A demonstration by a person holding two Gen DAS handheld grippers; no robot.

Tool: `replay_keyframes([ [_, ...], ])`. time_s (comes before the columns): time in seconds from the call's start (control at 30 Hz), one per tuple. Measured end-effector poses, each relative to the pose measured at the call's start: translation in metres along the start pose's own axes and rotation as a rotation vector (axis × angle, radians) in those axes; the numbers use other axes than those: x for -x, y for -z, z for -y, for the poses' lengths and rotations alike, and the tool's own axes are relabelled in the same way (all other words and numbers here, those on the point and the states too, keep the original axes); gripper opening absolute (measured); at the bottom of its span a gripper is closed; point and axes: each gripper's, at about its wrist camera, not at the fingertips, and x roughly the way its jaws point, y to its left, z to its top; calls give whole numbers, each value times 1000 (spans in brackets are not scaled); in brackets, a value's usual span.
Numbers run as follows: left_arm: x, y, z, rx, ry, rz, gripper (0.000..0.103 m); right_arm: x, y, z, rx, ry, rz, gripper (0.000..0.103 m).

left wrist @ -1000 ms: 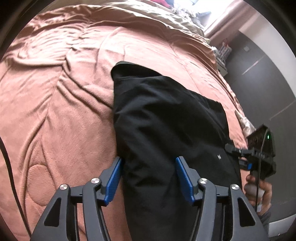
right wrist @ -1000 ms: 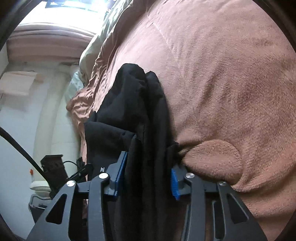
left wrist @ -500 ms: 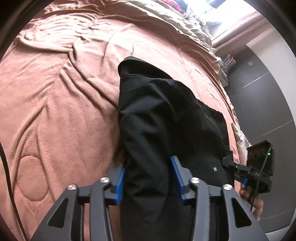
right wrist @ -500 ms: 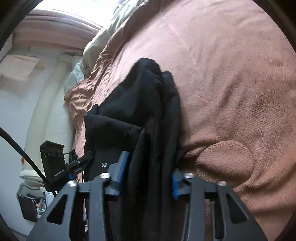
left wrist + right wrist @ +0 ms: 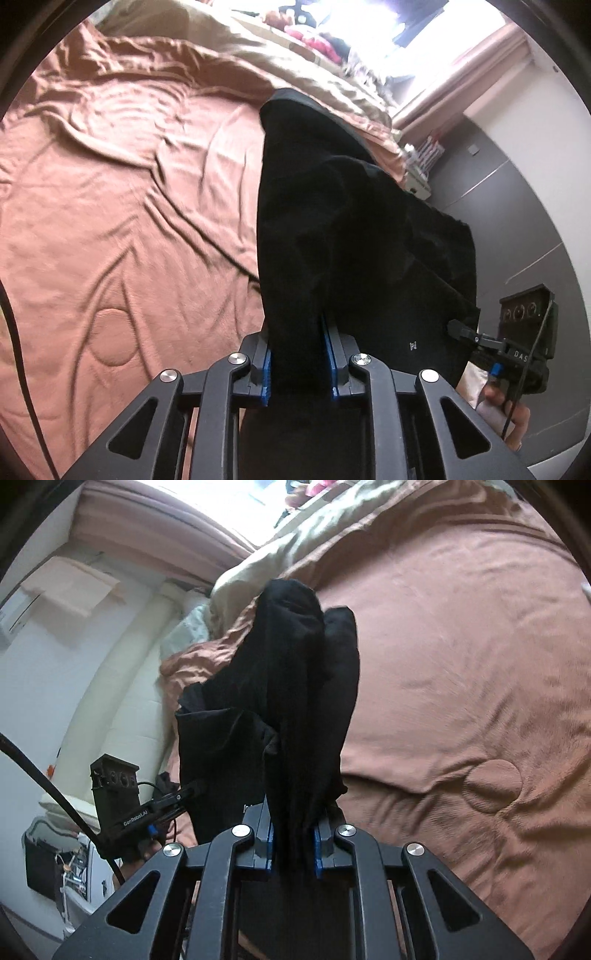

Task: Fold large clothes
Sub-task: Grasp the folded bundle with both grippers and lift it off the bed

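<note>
A black garment (image 5: 351,229) lies partly folded lengthwise on a pinkish-brown bed cover (image 5: 129,203), and its near end is lifted off the bed. My left gripper (image 5: 297,365) has its jaws closing, with the blue pads pressing a bunch of the cloth's near edge. In the right wrist view the same garment (image 5: 295,686) hangs in folds from my right gripper (image 5: 293,843), whose jaws are also closing with the pads tight on the cloth. Each gripper shows in the other's view, held by a hand: the right gripper (image 5: 458,329) and the left gripper (image 5: 195,786), both at the garment's edge.
A beige blanket (image 5: 295,62) and piled clothes lie at the bed's far end under a bright window. A grey wall (image 5: 517,184) and a small shelf (image 5: 424,162) stand beside the bed. A cream column (image 5: 122,672) and floor clutter (image 5: 48,864) are on the other side.
Both grippers have narrowed from wide open onto the garment's near edge and risen, pulling that end up off the bed cover. The cloth now hangs in folds.
</note>
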Motion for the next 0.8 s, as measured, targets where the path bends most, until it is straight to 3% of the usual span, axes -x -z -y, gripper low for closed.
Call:
replay_keyframes([
  [0.37, 138, -2, 4, -14, -18, 191, 22, 27, 33, -106, 161, -73, 38, 12],
  [0.8, 289, 27, -40, 38, -86, 358, 22, -3, 76, -229, 307, -172, -14, 12],
])
